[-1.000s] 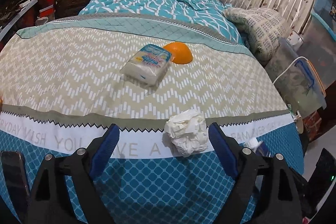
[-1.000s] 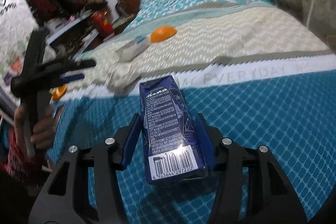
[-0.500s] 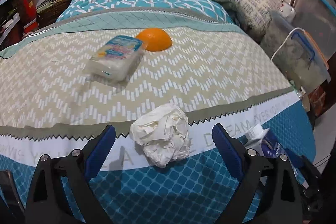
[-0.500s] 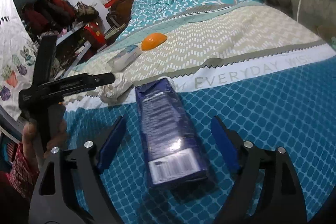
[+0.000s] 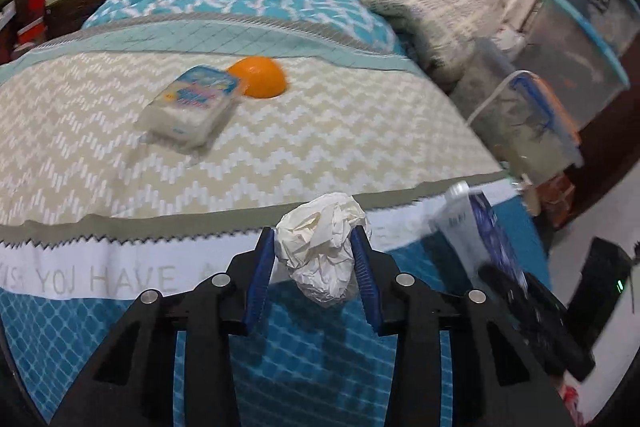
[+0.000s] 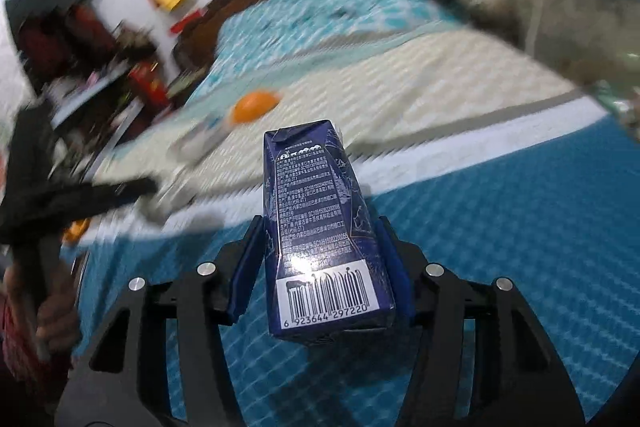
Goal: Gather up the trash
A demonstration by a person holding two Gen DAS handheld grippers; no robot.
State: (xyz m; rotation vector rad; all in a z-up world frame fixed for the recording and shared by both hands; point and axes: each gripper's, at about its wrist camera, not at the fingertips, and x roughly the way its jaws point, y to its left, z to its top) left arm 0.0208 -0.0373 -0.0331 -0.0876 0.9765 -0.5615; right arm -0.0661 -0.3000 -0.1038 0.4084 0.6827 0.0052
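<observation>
A crumpled white paper wad (image 5: 320, 255) sits at the near edge of the bed, between the blue pads of my left gripper (image 5: 314, 239). Its jaws are closing and both pads press into the paper. A dark blue drink carton (image 6: 320, 219) with a barcode label lies lengthwise in my right gripper (image 6: 320, 227). Those jaws are closing too, with the pads against the carton's sides. In the left wrist view the carton (image 5: 480, 231) shows blurred at the right. The right wrist view shows the left gripper's black frame (image 6: 80, 195) at the left, held by a hand (image 6: 48, 311).
A pack of tissues (image 5: 192, 107) and an orange half (image 5: 260, 77) lie farther back on the zigzag bedspread (image 5: 320, 131). A folded blanket (image 5: 432, 15) and plastic storage boxes (image 5: 532, 115) stand along the right side. Cluttered shelves (image 6: 80, 39) line the left.
My left gripper moved in around the paper wad and went from wide open to shut on it. My right gripper opened off the carton, then shut on it again.
</observation>
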